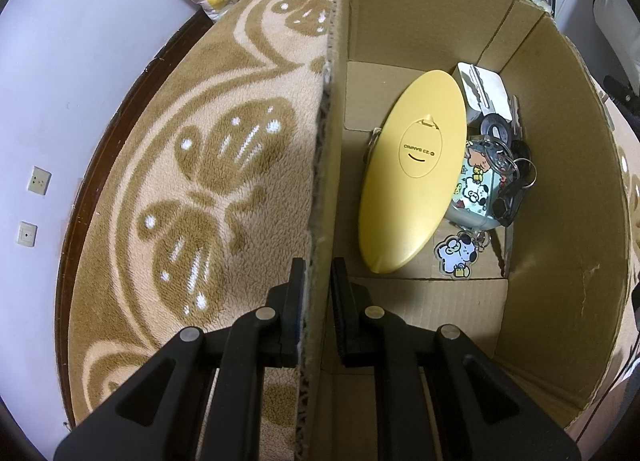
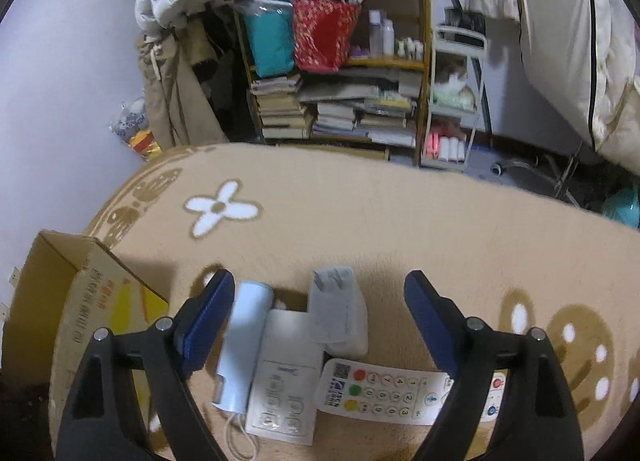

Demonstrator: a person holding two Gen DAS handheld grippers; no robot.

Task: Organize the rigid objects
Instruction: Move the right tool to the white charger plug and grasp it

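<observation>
My left gripper pinches the cardboard box wall steady — my right gripper, spread wide, must next descend on the charger.

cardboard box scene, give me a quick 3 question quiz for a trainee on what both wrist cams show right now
1. True or false: the left gripper has its jaws clamped on a wall of the cardboard box.
2. Multiple choice: the largest item inside the box is A) a yellow oval case, B) a red bag, C) a book.
3. Name the item with numbered buttons lying on the rug under the open right gripper.

Key
1. True; one jaw sits on each side of the wall.
2. A
3. The white remote control, beside the white charger plug, a flat white keypad remote and a pale blue cylinder.
</observation>
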